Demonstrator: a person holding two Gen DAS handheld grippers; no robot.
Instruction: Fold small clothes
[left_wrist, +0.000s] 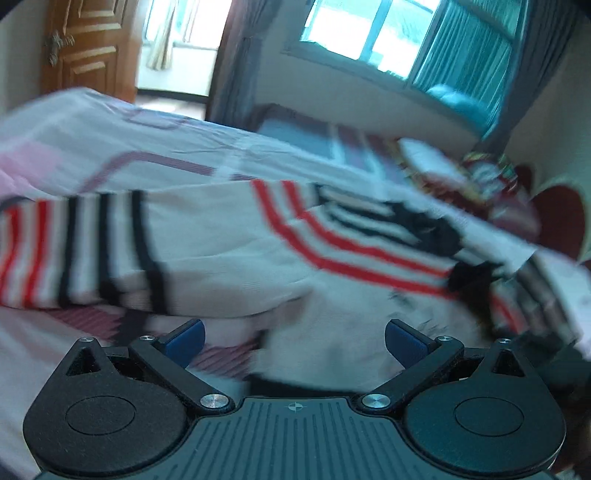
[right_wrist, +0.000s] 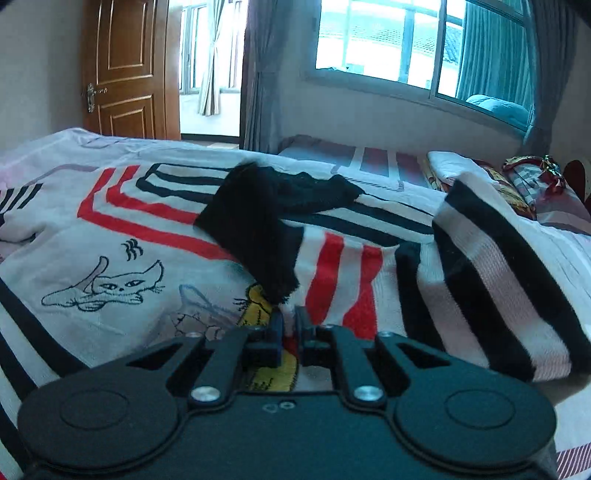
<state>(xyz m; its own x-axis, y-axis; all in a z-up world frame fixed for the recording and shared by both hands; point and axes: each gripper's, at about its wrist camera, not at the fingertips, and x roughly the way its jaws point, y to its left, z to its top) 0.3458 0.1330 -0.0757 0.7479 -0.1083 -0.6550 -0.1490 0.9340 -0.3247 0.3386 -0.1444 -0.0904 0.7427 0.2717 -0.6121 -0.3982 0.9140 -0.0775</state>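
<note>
White knit with red and black stripes covers most of both views: a small sweater (right_wrist: 155, 236) lies spread on the bed (right_wrist: 561, 254), its cat drawing facing up. Its body runs away to the left of the right gripper (right_wrist: 290, 323), while a striped sleeve (right_wrist: 491, 280) stands folded up just to that gripper's right. The black collar (right_wrist: 258, 218) sits raised straight ahead of the right gripper, lifted off the chest.

The right gripper is pressed together on a thin edge of the knit just below the collar, so it already has the cloth for the coming fold, which in my judgement should carry this edge leftward across the cat drawing.

The left gripper (left_wrist: 293, 341) stands spread, nothing between its blue pads (left_wrist: 186, 341); the sweater (left_wrist: 221, 251) lies just beyond them, striped sleeve (left_wrist: 81, 251) off to its left. That view is blurred.
</note>
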